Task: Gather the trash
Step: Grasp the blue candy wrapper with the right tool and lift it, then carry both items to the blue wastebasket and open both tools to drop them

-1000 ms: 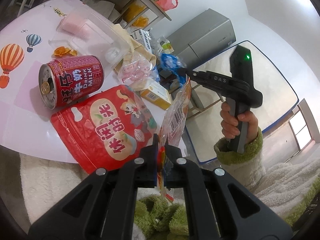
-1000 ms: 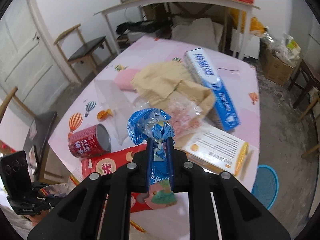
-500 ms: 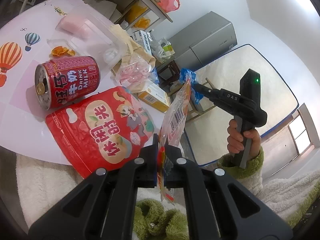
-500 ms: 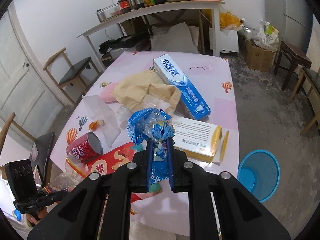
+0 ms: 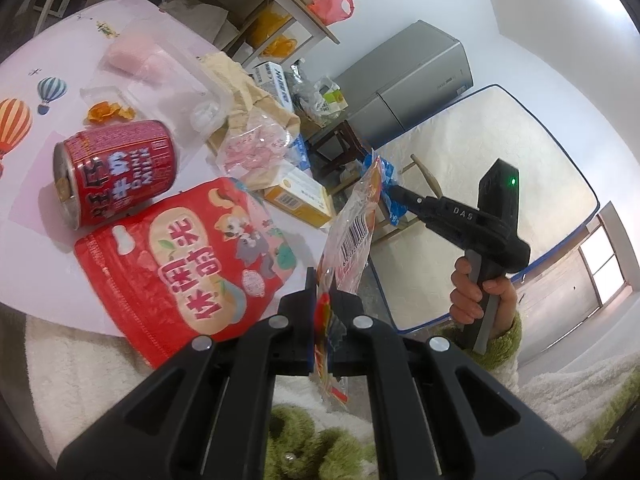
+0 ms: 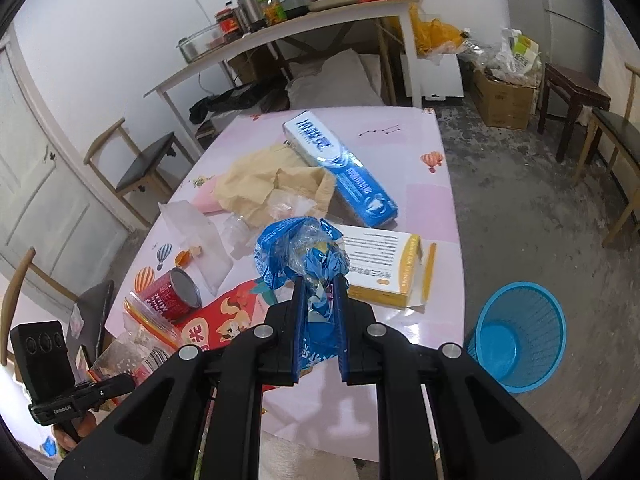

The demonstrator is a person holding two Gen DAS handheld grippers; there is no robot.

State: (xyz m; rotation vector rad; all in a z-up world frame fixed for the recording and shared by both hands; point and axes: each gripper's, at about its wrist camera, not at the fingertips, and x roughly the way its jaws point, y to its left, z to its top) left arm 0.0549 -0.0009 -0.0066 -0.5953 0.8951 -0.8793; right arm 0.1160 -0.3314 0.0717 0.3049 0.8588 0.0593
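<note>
My left gripper [image 5: 323,294] is shut on a clear snack wrapper [image 5: 352,228] with a barcode, held off the near edge of the pink table [image 5: 24,216]. My right gripper [image 6: 319,294] is shut on a crumpled blue wrapper [image 6: 298,250], held above the table's near right part; it also shows in the left wrist view [image 5: 404,196]. A blue trash basket [image 6: 520,336] stands on the floor right of the table. On the table lie a red milk can [image 5: 116,172], a red snack bag [image 5: 188,264], a yellow-white box [image 6: 384,266] and a blue toothpaste box [image 6: 340,172].
A tan paper bag [image 6: 268,184], clear plastic packaging [image 6: 200,240], a pink item [image 5: 132,58] and orange scraps [image 5: 108,112] also lie on the table. Chairs [image 6: 140,164] stand to its left, stools [image 6: 576,108] to the right, a cluttered shelf [image 6: 304,20] behind.
My right gripper has risen and drawn back toward the table's near right edge with the blue wrapper; the trash basket has come into view. My left gripper holds its wrapper almost still.
</note>
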